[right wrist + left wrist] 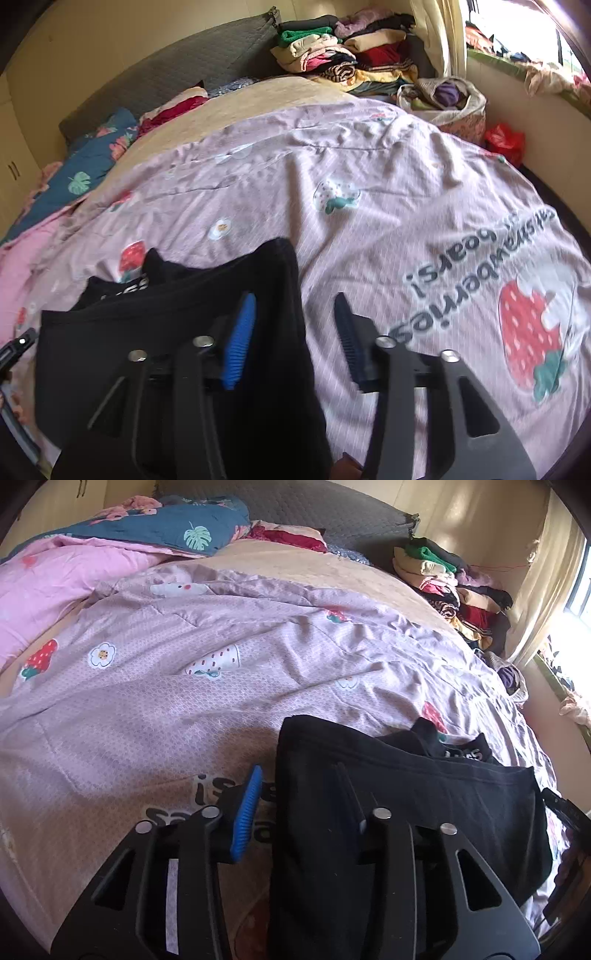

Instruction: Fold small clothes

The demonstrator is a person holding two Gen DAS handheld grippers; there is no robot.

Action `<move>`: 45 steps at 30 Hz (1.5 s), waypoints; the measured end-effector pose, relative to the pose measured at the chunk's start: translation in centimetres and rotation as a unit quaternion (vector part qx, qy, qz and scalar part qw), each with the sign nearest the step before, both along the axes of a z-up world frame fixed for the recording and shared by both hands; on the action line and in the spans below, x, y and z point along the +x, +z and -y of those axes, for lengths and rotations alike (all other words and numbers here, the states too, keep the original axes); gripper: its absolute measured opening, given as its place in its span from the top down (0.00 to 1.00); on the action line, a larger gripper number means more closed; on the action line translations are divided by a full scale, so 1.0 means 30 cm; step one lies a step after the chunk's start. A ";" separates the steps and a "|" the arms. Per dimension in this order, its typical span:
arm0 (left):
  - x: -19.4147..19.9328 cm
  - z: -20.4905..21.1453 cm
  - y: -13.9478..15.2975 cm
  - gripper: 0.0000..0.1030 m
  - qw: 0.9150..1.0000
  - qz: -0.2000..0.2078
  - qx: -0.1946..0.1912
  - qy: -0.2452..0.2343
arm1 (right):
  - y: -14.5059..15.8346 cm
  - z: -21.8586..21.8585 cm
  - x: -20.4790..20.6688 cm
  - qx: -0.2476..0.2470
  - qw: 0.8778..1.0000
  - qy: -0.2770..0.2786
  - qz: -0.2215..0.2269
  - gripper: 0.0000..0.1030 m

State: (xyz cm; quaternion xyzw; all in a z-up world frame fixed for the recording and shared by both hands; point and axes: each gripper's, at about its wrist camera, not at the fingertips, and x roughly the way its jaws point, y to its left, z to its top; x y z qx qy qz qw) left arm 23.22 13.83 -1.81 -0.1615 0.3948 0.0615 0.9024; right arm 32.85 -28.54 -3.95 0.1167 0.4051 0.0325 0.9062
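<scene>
The black garment (388, 812) lies on the near part of the bed, on a pink strawberry-print quilt (184, 701), with its left edge running straight away from the left wrist camera and its right edge doing the same in the right wrist view. A waistband or collar with white lettering (125, 286) pokes out at its far side; the print is too blurred to read. Beyond the garment the quilt stretches wide and mostly bare toward a beige sheet (295, 568) and a grey quilted headboard (177, 70), leaving plenty of room ahead. A stack of folded clothes (343, 62) sits at the far corner by the curtain (546, 572), and a blue leaf-print blanket (166, 528) is bunched at the head end.

The garment is soft, matte knit with stitched hems; the quilt is thin and wrinkled.

The left gripper (295, 805) is held low, pointing across the bed, its ribbed blue pads (246, 812) spread wide, straddling the garment's left edge and clamping nothing. The right gripper (295, 332) mirrors it, fingers wide apart across the right edge, one pad over black cloth, the other over quilt, apparently just above the fabric.
</scene>
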 end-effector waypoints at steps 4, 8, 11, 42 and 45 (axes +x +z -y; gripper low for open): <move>-0.039 0.017 0.026 0.59 1.000 0.004 0.006 -0.007 | 0.013 -0.006 -0.068 0.009 1.000 0.019 -0.005 0.46; -0.083 0.020 0.041 0.55 1.000 0.007 0.005 -0.009 | 0.021 -0.012 -0.146 0.015 0.999 0.035 -0.008 0.41; -0.119 0.014 0.036 0.52 1.000 0.003 0.003 -0.007 | 0.016 -0.007 -0.204 0.006 0.999 0.038 -0.013 0.40; -0.310 0.059 -0.083 0.89 0.991 -0.042 -0.110 -0.054 | -0.024 0.047 -0.341 0.027 0.998 0.043 -0.036 0.93; -0.318 0.056 -0.074 0.91 0.992 -0.043 -0.102 -0.059 | 0.006 0.056 -0.356 0.024 0.999 0.043 -0.020 0.93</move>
